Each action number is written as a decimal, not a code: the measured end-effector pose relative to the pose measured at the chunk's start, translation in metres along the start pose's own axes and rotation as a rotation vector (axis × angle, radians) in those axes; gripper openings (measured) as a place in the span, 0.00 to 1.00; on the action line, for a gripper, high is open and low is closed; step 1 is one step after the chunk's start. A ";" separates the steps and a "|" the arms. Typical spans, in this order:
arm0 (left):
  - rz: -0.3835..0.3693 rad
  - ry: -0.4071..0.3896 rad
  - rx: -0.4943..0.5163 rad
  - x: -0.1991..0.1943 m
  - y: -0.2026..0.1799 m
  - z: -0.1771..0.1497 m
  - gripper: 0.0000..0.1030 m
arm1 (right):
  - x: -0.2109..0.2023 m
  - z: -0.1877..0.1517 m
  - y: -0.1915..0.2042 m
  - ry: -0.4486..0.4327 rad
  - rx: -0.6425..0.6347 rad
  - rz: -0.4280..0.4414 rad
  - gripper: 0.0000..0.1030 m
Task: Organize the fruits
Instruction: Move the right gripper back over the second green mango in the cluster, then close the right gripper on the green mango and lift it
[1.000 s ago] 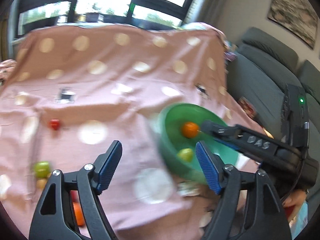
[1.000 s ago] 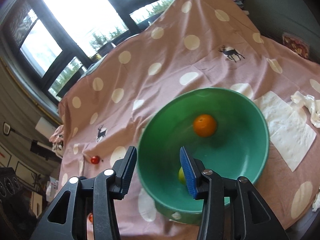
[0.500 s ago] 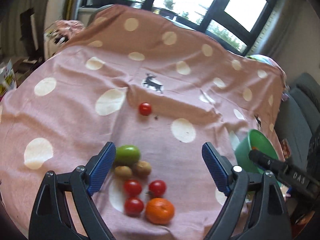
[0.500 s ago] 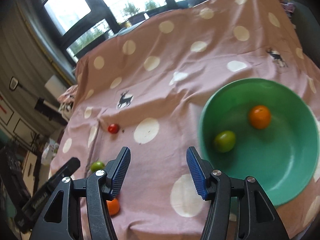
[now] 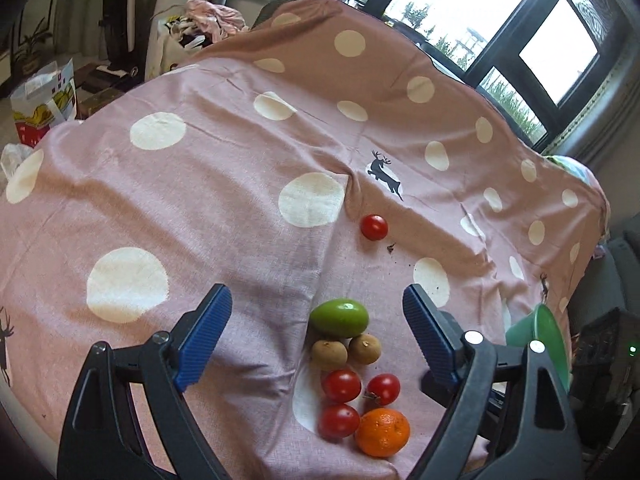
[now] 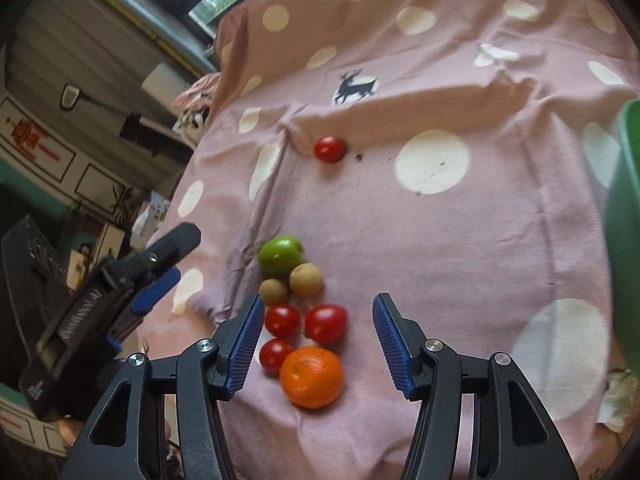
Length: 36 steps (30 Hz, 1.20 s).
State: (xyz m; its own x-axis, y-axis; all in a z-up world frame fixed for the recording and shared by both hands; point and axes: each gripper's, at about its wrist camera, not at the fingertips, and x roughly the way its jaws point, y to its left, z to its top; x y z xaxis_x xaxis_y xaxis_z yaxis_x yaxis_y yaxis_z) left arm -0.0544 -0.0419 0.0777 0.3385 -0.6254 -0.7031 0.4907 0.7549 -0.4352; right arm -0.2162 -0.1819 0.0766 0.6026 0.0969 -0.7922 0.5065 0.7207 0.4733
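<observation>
A cluster of fruit lies on the pink dotted cloth: a green fruit (image 5: 340,317), two brown round fruits (image 5: 346,350), three red tomatoes (image 5: 341,385) and an orange (image 5: 383,432). A lone tomato (image 5: 374,227) lies farther off. My left gripper (image 5: 316,340) is open and empty above the cluster. My right gripper (image 6: 318,346) is open and empty over the orange (image 6: 311,376) and tomatoes (image 6: 325,323). The green bowl (image 5: 540,340) shows only its rim at the right, also in the right wrist view (image 6: 628,208).
The cloth-covered table (image 5: 200,184) drops off at the left, with bags and clutter on the floor (image 5: 44,100) beyond. The left gripper's body (image 6: 96,300) shows at the left of the right wrist view. Crumpled white paper (image 6: 618,400) lies by the bowl.
Both grippers have swung left, away from the bowl, and now face the fruit cluster from close up. Both stay open and empty.
</observation>
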 end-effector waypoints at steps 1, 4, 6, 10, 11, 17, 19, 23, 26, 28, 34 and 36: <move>-0.006 0.002 -0.011 0.000 0.002 0.001 0.84 | 0.007 0.003 0.006 0.001 -0.013 -0.009 0.57; 0.015 0.005 -0.027 0.000 0.007 0.002 0.84 | 0.024 0.015 0.019 0.008 -0.037 -0.005 0.57; 0.028 0.007 -0.033 0.000 0.011 0.003 0.84 | 0.037 0.022 0.028 0.018 -0.059 -0.018 0.57; 0.014 0.015 -0.070 0.000 0.020 0.007 0.83 | 0.066 0.034 0.038 0.052 -0.085 -0.050 0.57; 0.016 0.013 -0.076 0.000 0.022 0.008 0.83 | 0.069 0.035 0.038 0.060 -0.079 -0.055 0.56; 0.017 0.031 -0.090 0.001 0.026 0.008 0.83 | 0.090 0.033 0.043 0.117 -0.120 -0.047 0.43; -0.003 0.034 -0.085 0.000 0.024 0.008 0.83 | 0.088 0.031 0.041 0.106 -0.119 -0.043 0.42; -0.018 0.030 -0.053 -0.002 0.016 0.006 0.83 | 0.080 0.032 0.033 0.084 -0.073 -0.026 0.42; -0.048 0.050 -0.032 0.000 0.007 0.002 0.83 | 0.060 0.033 0.020 0.046 -0.014 0.006 0.42; -0.065 0.063 -0.002 0.003 -0.004 -0.001 0.83 | 0.044 0.030 0.006 0.022 0.021 -0.003 0.42; -0.072 0.108 0.154 0.016 -0.048 -0.021 0.79 | 0.008 0.017 -0.043 0.006 0.173 -0.062 0.42; -0.084 0.129 0.185 0.021 -0.057 -0.027 0.78 | -0.002 0.011 -0.049 -0.010 0.190 -0.078 0.42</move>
State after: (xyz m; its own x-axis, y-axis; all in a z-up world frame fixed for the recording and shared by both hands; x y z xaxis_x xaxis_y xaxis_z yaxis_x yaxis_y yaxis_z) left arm -0.0971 -0.0926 0.0724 0.1905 -0.6453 -0.7398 0.6558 0.6445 -0.3932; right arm -0.2358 -0.2250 0.0592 0.5624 0.0385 -0.8260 0.6585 0.5832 0.4756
